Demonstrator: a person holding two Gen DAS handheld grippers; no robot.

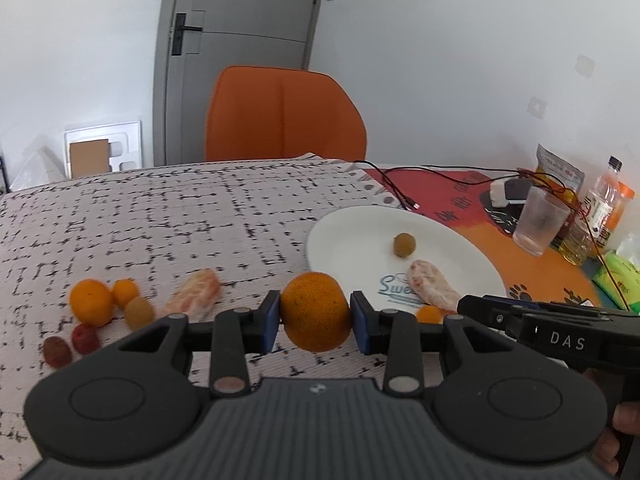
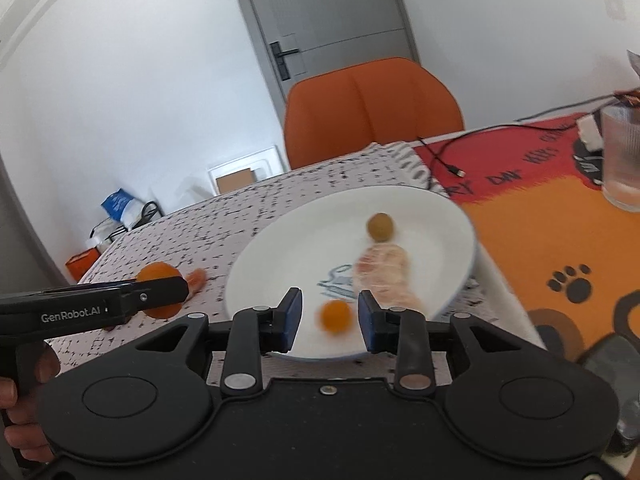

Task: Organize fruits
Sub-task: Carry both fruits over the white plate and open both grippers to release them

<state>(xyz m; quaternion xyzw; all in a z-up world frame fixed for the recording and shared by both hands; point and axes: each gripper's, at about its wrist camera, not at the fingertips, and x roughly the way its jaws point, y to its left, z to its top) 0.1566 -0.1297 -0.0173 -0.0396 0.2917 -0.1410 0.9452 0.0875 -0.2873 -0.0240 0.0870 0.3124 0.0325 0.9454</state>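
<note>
1. The left tongs (image 1: 315, 317) pinch an orange (image 1: 316, 312) between both blue pads, held just near of the plate (image 1: 352, 240) rim
2. The right tongs (image 2: 330, 316) are spread; a small orange fruit (image 2: 335, 317) lies blurred between the pads, and whether either pad touches it cannot be told
3. On the plate lie a brownish round fruit (image 1: 404, 245) and a peeled segment (image 1: 430, 283); the plate's lettering is partly covered
4. On the worktop (image 1: 160, 216) at left sit two oranges, a tan fruit, two reddish ones and another segment (image 1: 196, 294)
5. A glass (image 1: 540, 220) stands far right; the bottles behind it are partly hidden
</note>
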